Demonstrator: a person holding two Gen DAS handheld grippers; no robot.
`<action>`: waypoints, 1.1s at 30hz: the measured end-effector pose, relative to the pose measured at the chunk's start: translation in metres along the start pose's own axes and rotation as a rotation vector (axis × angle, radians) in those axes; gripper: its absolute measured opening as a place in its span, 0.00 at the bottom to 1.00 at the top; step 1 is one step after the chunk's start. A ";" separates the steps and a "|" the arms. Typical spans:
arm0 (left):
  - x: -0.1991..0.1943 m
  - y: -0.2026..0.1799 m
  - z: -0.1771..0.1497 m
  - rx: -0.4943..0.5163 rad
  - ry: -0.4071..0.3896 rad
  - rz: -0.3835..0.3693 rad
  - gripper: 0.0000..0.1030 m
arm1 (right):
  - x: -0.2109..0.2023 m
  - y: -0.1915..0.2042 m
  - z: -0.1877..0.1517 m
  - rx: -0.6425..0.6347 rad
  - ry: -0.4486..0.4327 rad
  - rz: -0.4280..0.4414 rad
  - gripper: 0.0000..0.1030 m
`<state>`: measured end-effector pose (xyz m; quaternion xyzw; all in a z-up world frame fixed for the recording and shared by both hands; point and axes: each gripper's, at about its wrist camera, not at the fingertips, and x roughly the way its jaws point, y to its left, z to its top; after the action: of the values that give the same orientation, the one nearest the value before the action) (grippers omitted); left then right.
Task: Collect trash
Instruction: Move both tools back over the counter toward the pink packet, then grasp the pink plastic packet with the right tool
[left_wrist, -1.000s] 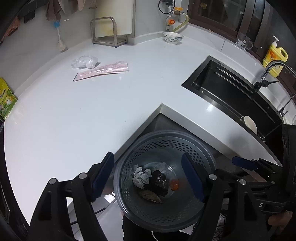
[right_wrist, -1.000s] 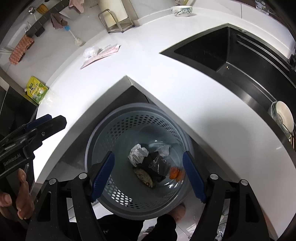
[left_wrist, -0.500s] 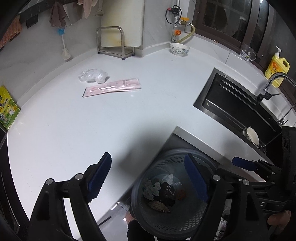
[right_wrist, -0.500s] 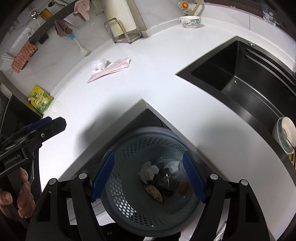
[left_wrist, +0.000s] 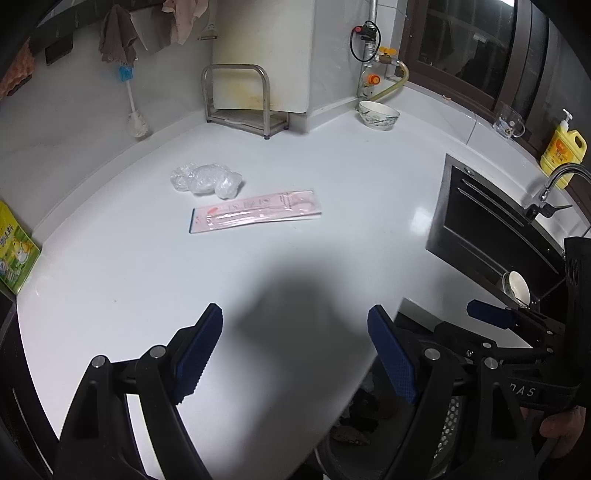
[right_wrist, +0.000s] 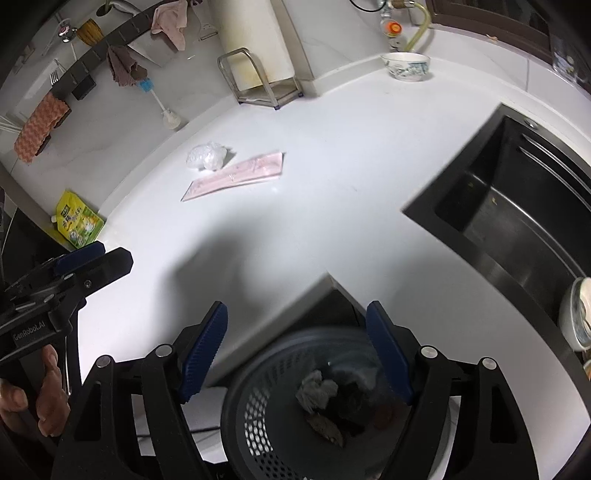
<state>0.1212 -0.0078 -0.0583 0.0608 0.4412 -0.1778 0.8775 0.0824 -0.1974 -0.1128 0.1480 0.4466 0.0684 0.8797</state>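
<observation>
A crumpled clear plastic bag (left_wrist: 207, 179) (right_wrist: 207, 156) and a flat pink wrapper (left_wrist: 255, 214) (right_wrist: 236, 176) lie side by side on the white counter (left_wrist: 147, 280), well beyond both grippers. My left gripper (left_wrist: 295, 354) hangs open over the counter's near part, nothing between its blue pads. My right gripper (right_wrist: 297, 350) is open too, above the counter's inner corner and a grey perforated bin (right_wrist: 258, 413) that holds crumpled paper and dark scraps. A sliver of that bin (left_wrist: 448, 424) shows in the left wrist view.
A black sink (right_wrist: 517, 218) (left_wrist: 491, 229) with a bowl in it lies to the right, a tap (left_wrist: 554, 184) behind it. At the back stand a metal rack (left_wrist: 240, 99), a patterned bowl (left_wrist: 378, 114), a brush (left_wrist: 135, 122); a yellow-green packet (right_wrist: 79, 221) at left.
Both grippers have moved away from above the bin and out over the counter, rising a little. The bin has slid toward the bottom of both views; the bag and wrapper look nearer.
</observation>
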 end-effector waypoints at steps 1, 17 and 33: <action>0.002 0.003 0.002 0.000 0.003 0.000 0.77 | 0.004 0.002 0.003 0.000 0.000 -0.001 0.73; 0.044 0.082 0.040 -0.065 0.015 0.013 0.77 | 0.075 0.048 0.081 -0.072 0.015 -0.007 0.73; 0.087 0.140 0.070 -0.171 0.040 0.083 0.81 | 0.143 0.081 0.158 -0.293 0.034 0.001 0.73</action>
<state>0.2722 0.0814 -0.0921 0.0073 0.4694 -0.1018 0.8771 0.2947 -0.1156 -0.1079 0.0169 0.4465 0.1359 0.8843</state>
